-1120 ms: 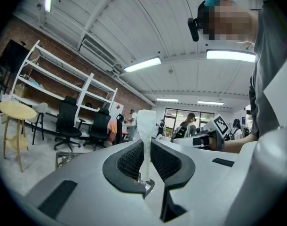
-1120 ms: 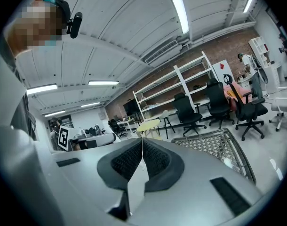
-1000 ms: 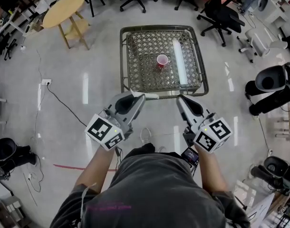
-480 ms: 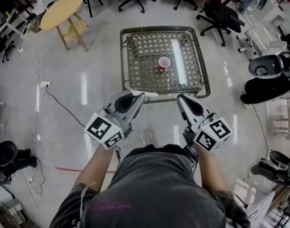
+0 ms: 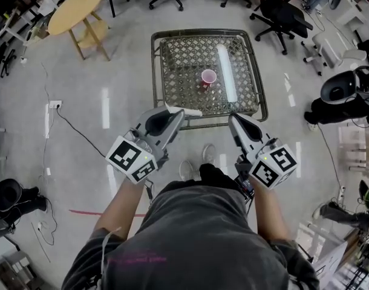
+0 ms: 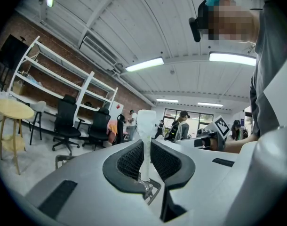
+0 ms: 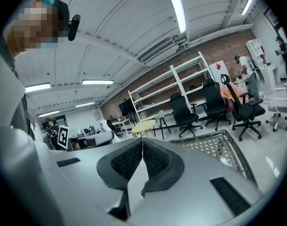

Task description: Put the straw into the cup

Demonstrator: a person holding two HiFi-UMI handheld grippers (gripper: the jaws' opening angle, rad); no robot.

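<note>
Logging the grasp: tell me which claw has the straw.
The left claw: its jaws are clamped on the white straw, which sticks out past them. The right claw is shut with nothing between.

A small pink cup (image 5: 207, 77) stands upright at upper centre; the thin white straw (image 5: 192, 110) sits just below, pinched in the left hand-held gripper (image 5: 175, 117).

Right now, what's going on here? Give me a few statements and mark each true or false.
1. The left gripper holds the straw. True.
2. The right gripper holds the cup. False: its jaws are shut on nothing, and the cup stands on the table.
3. The straw is in the cup. False: it is in the left gripper, away from the cup.
4. The cup stands upright. True.
</note>
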